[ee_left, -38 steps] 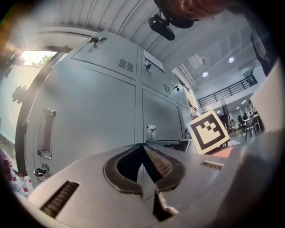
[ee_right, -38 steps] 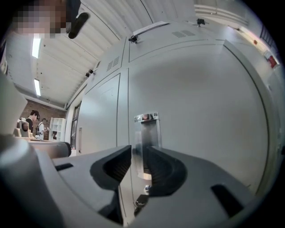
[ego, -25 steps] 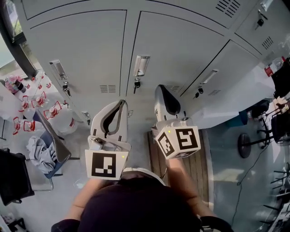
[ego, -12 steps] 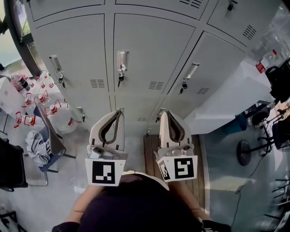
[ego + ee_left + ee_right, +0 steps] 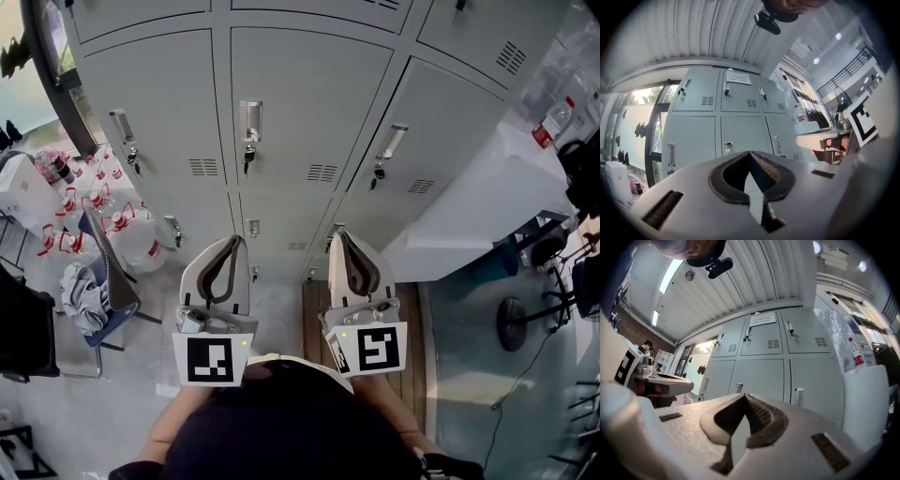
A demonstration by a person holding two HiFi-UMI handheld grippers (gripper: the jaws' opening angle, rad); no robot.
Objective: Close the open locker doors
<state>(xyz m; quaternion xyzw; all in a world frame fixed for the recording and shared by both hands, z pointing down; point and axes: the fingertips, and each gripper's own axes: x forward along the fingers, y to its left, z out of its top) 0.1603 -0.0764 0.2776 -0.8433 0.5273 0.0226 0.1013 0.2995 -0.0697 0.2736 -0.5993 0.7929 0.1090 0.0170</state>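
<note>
The left gripper (image 5: pixel 750 153) had its jaws clenched tip to tip with nothing between them. The right gripper (image 5: pixel 744 395) was the same: pads pressed together, empty. Both pointed roughly level at the lockers (image 5: pixel 309 103) and stood apart from them, touching no door.

Beyond the tips, every door in sight looked flush with the frame. The middle door (image 5: pixel 309 122) straight ahead had its handle (image 5: pixel 249 120) and key in place, and the doors to either side and in the row below sat just as flat. The door on the right (image 5: pixel 441 131) seemed slanted in the head view, but the right gripper view showed it lying even with its neighbours. Water jugs (image 5: pixel 131 242) and a chair (image 5: pixel 105 298) stood off to the left, well clear.

Judging from this, no door was being pushed. The step in hand was either a check of the bank or a pause with the closing done. If a door was left open, it lay out of view, so the next move called for scanning along the lockers to find it. The clenched tips would then go against its free edge near the handle and press until it seated.
</note>
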